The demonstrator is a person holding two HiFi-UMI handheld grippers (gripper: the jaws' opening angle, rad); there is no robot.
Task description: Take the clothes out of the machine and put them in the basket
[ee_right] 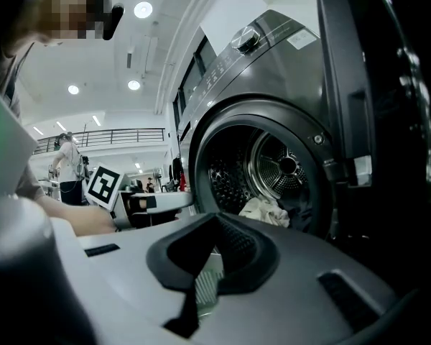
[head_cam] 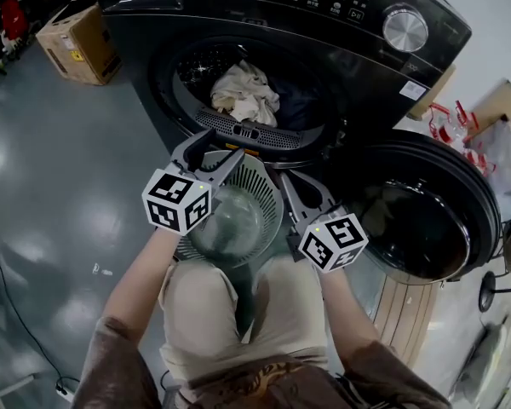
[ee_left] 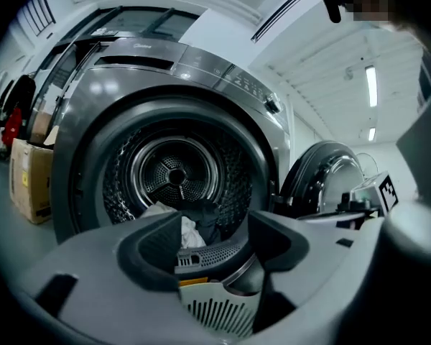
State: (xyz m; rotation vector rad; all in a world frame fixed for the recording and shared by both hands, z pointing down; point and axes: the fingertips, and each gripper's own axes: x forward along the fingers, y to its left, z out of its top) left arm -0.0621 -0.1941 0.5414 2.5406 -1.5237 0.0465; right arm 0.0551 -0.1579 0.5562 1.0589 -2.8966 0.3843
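The dark front-loading machine (head_cam: 341, 24) stands with its drum open. A cream garment (head_cam: 245, 92) lies in the drum beside a dark one (head_cam: 302, 100); they also show as the cream garment (ee_left: 189, 230) and the cream garment (ee_right: 267, 210). A pale slatted basket (head_cam: 268, 181) sits on the floor right under the drum's mouth. My left gripper (head_cam: 215, 153) hovers over the basket's left rim, open, with nothing between its jaws (ee_left: 214, 254). My right gripper (head_cam: 291, 192) hangs at the basket's right rim, shut and empty (ee_right: 201, 264). Both point toward the drum.
The round door (head_cam: 426, 220) hangs open to the right of the basket. A cardboard box (head_cam: 77, 41) stands left of the machine. Bags (head_cam: 485, 143) lie at the far right. The person's knees are just behind the basket.
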